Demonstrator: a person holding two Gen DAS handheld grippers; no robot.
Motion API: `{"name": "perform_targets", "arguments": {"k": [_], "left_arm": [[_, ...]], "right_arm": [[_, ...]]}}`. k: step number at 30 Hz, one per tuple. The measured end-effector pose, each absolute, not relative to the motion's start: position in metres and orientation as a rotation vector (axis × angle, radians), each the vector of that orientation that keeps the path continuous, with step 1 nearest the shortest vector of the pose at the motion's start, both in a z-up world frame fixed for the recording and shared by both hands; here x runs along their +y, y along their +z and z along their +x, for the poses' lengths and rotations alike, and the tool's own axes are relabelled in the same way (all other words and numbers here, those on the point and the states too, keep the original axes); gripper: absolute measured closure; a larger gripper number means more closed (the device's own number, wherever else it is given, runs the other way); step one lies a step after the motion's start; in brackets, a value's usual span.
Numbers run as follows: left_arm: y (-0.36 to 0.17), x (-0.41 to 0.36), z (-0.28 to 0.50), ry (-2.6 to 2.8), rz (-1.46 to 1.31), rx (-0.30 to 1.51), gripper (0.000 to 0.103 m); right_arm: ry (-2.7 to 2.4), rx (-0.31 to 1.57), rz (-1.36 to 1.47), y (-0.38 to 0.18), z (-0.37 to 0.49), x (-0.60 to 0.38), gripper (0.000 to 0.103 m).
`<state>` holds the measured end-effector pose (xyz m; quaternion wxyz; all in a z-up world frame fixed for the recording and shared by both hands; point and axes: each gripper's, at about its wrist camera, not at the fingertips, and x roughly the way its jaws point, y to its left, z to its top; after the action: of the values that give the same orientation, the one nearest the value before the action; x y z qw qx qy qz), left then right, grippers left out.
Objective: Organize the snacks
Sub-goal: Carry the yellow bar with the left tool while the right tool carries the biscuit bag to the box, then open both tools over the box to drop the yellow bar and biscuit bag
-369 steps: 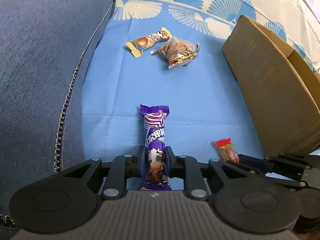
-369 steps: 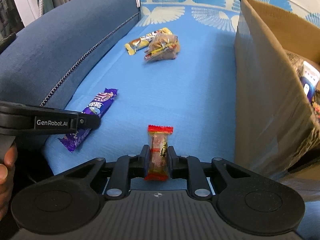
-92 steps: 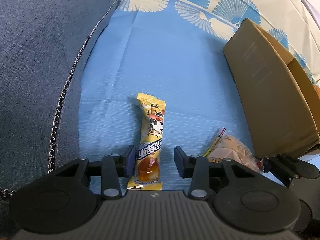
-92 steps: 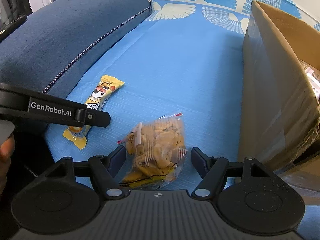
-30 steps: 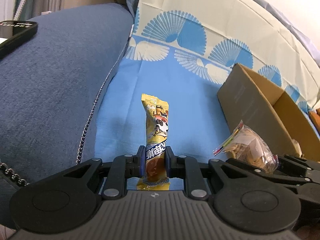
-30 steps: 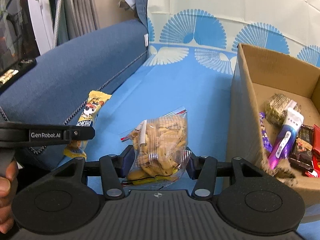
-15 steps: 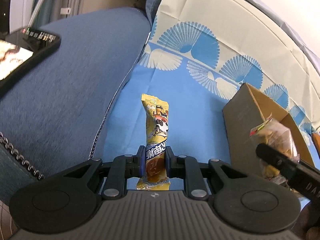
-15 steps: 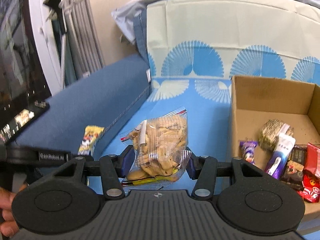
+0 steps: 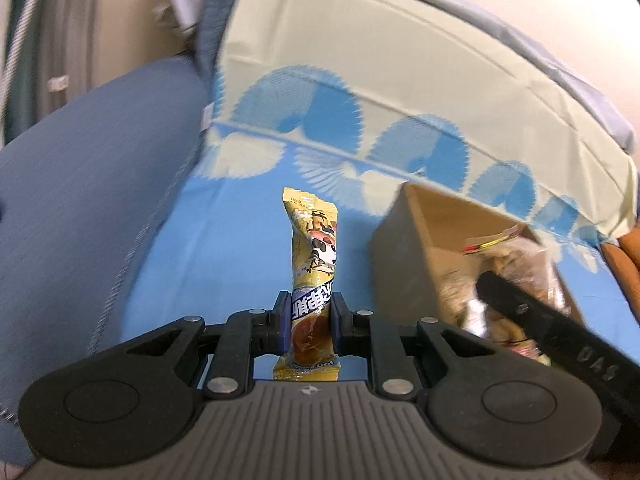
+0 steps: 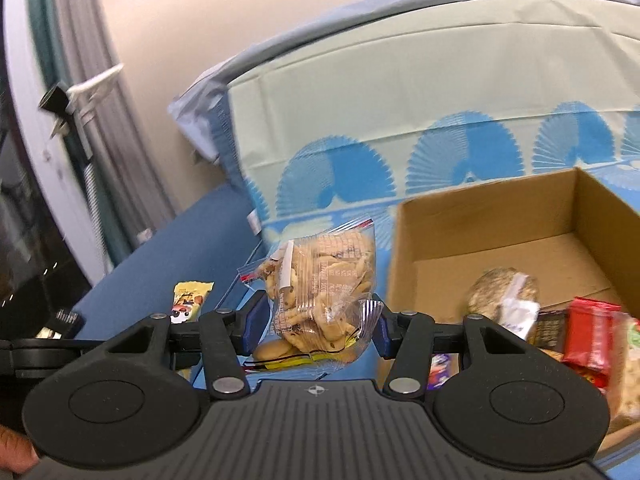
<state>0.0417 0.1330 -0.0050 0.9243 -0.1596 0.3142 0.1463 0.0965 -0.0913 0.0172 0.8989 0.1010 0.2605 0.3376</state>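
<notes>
My left gripper [image 9: 307, 314] is shut on a yellow snack bar [image 9: 314, 248] and holds it upright in the air above the blue sofa seat. My right gripper [image 10: 316, 322] is shut on a clear bag of biscuits [image 10: 320, 280], raised beside the left wall of the open cardboard box [image 10: 484, 216]. The box holds several snacks, among them a red packet [image 10: 588, 336] and a round wrapped cake [image 10: 500, 288]. In the left wrist view the box [image 9: 404, 264] stands to the right, with the biscuit bag [image 9: 516, 264] blurred above it. The yellow bar also shows in the right wrist view [image 10: 190, 298].
The blue sofa armrest [image 9: 80, 200] runs along the left. A cream cover with blue fan prints [image 9: 360, 92] drapes the sofa back. A curtain and a white frame [image 10: 60, 120] stand at the far left.
Both grippers have risen and tilted up with their snacks. The right gripper has carried the biscuit bag closer to the box. Both jaws keep their hold.
</notes>
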Motion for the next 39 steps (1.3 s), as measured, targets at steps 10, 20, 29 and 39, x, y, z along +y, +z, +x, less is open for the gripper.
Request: {"name": "perform_targets", "arguments": {"k": [10,20,29,39], "left_arm": [[0.039,0.056,0.14,0.138,-0.317,0.544,0.082],[0.058,-0.011,0.166,-0.034,-0.229,0.46,0.04],[0.046,0.019,0.102,0.036,-0.294,0.444,0.018],[0.03,0.03,0.03,0.09,-0.256,0.456,0.006]], "right_arm": [[0.437,0.463,0.331,0.027,0.129,-0.145,0.049],[0.208,0.455,0.432,0.017,0.154,-0.195,0.026],[0.206,0.476,0.401,0.015,0.151,-0.198,0.001],[0.232,0.507,0.217,0.032,0.124,-0.2,0.001]]}}
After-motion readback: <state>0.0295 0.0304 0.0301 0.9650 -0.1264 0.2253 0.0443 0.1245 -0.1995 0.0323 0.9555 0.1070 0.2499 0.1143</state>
